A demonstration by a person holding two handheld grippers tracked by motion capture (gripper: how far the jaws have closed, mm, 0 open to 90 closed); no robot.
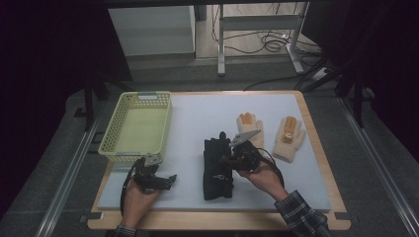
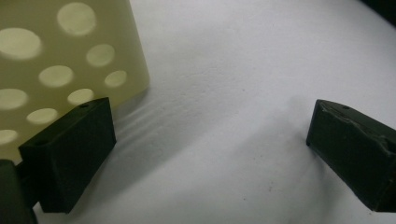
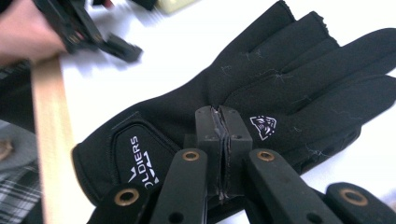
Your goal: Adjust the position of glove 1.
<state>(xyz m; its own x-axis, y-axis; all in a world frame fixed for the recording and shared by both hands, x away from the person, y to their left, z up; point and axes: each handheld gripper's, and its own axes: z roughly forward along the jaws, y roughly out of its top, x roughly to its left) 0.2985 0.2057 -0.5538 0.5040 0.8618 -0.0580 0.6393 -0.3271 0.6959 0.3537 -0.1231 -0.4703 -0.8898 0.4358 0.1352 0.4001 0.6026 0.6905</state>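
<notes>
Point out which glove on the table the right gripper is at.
The black glove, lying left of the two cream gloves. The right gripper sits over it with jaws shut; the cream pair lies apart, farther back and to the right.

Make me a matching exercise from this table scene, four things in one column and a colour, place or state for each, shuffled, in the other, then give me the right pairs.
Things:
1. basket
2. black gloves
3. cream gloves
4. left gripper

Descriptions:
A. jaws wide apart over the white mat
B. dark stack under the right gripper, whose jaws are shut
C. pale yellow-green, with holes in its walls
D. lying flat, orange fingertips, toward the table's right edge

Pairs: 1-C, 2-B, 3-D, 4-A
</notes>
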